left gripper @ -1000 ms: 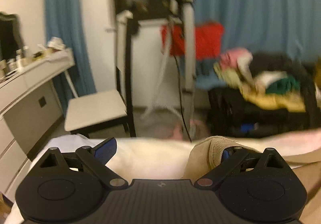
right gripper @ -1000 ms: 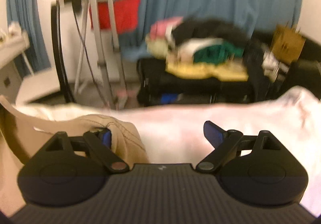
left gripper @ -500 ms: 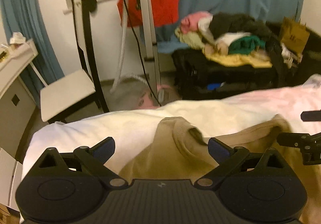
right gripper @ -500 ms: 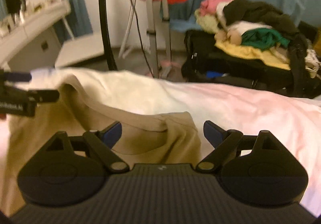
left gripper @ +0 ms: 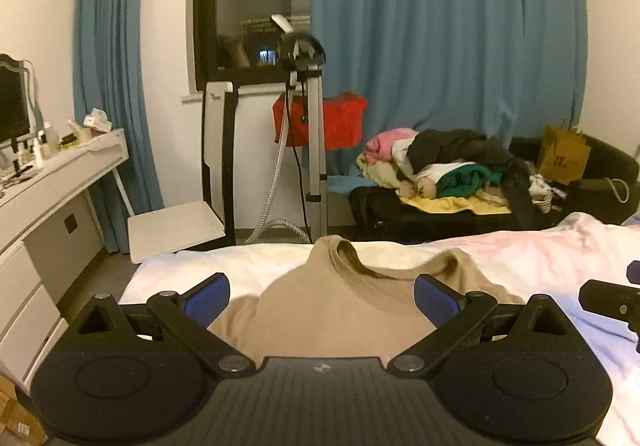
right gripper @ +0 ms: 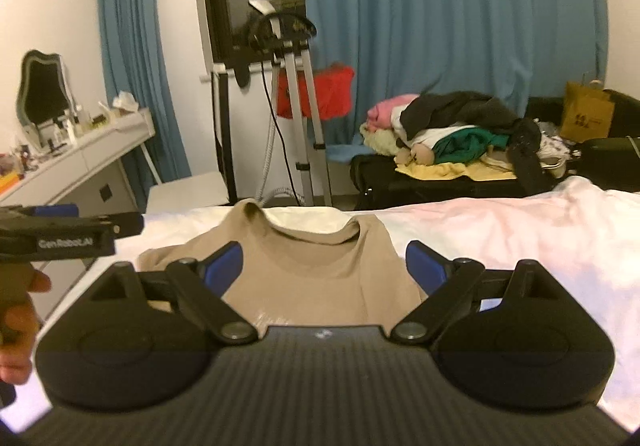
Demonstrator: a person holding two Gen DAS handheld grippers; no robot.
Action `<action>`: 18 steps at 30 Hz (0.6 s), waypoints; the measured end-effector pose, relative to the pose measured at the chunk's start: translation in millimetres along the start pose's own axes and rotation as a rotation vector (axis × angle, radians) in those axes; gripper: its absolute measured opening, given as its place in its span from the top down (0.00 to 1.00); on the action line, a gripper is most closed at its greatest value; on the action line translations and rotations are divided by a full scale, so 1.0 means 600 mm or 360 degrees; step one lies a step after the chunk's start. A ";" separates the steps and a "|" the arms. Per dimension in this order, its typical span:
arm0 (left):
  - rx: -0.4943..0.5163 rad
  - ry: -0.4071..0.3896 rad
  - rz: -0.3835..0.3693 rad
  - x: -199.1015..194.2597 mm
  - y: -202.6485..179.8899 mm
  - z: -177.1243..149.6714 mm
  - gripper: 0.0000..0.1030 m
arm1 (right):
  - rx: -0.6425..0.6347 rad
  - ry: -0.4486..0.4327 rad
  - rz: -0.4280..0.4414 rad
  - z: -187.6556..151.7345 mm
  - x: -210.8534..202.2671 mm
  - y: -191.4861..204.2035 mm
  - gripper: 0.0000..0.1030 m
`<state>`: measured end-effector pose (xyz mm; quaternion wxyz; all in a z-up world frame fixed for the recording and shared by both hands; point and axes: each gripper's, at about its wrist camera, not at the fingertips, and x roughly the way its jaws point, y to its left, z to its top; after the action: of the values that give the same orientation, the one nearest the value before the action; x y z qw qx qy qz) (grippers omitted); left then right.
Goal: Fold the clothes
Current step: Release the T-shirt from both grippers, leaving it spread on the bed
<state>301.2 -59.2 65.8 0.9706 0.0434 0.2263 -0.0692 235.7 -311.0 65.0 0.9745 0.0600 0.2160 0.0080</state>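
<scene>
A tan T-shirt [left gripper: 340, 310] lies spread on the white and pink bed cover [left gripper: 540, 258], its collar toward the far edge of the bed. My left gripper [left gripper: 322, 292] is open above the shirt's body, holding nothing. In the right wrist view the same tan T-shirt [right gripper: 312, 266] lies below my right gripper [right gripper: 324, 260], which is also open and holds nothing. The left gripper [right gripper: 60, 234] shows at the left edge of the right wrist view with a hand under it. The right gripper [left gripper: 608, 302] shows at the right edge of the left wrist view.
Beyond the bed stand a garment steamer on a stand [left gripper: 308, 118], a white chair [left gripper: 176, 226] and a white dresser [left gripper: 52, 182] at left. A pile of clothes [left gripper: 444, 170] lies on a dark sofa with a yellow paper bag [left gripper: 562, 158]. Blue curtains [left gripper: 440, 46] hang behind.
Both grippers let go of the shirt's shoulders and drew back and up. The tan shirt now lies flat on the bed.
</scene>
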 end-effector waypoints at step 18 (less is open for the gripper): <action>-0.0112 -0.0233 0.0066 -0.293 0.010 -0.218 0.04 | 0.0053 -0.0269 0.0044 -0.191 -0.203 0.029 0.13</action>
<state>89.4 -18.1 27.3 0.9867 0.0089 0.1561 -0.0440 77.5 -286.0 15.3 0.9879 0.0796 0.1322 0.0129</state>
